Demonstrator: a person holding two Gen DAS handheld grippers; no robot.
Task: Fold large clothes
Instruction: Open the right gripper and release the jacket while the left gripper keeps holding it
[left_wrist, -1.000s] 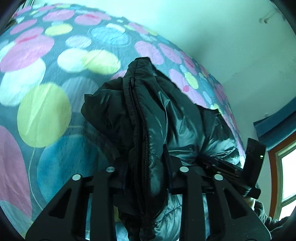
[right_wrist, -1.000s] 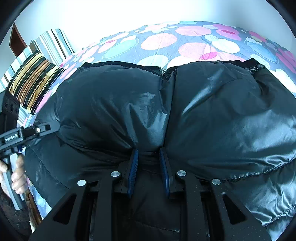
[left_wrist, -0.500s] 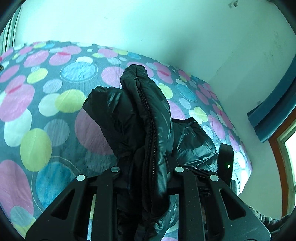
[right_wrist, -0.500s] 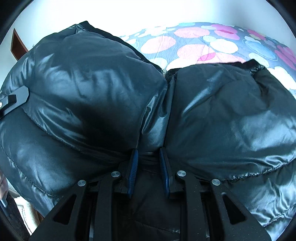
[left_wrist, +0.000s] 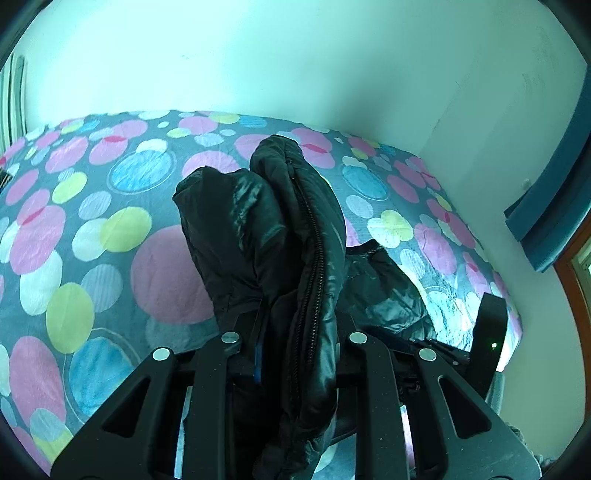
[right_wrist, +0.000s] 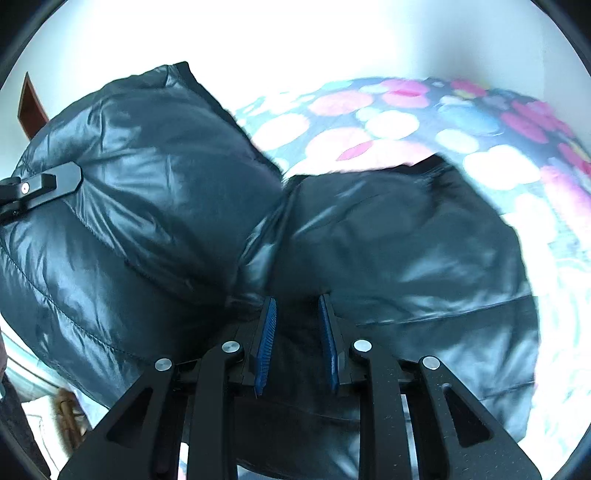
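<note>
While both grippers pinch it, the black puffer jacket (left_wrist: 295, 236) hangs bunched above the polka-dot bedspread (left_wrist: 92, 229).
Left gripper (left_wrist: 295, 354) clamps the zipper fold at 6 o'clock; right gripper (right_wrist: 297, 339) grips dark fabric between nearly closed blue pads (right_wrist: 266, 336).

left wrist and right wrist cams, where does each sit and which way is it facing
Left wrist: on the left gripper, looking along its fingers over the spotted bed cover to a wall corner; its jaws pinch the zipper edge of the black jacket; the other tool shows at right.
Right wrist: on the right gripper, looking at the jacket's shiny shell with the bed behind; the left gripper's tip shows at left.
Shared: jacket, bed cover, each other's gripper.
</note>
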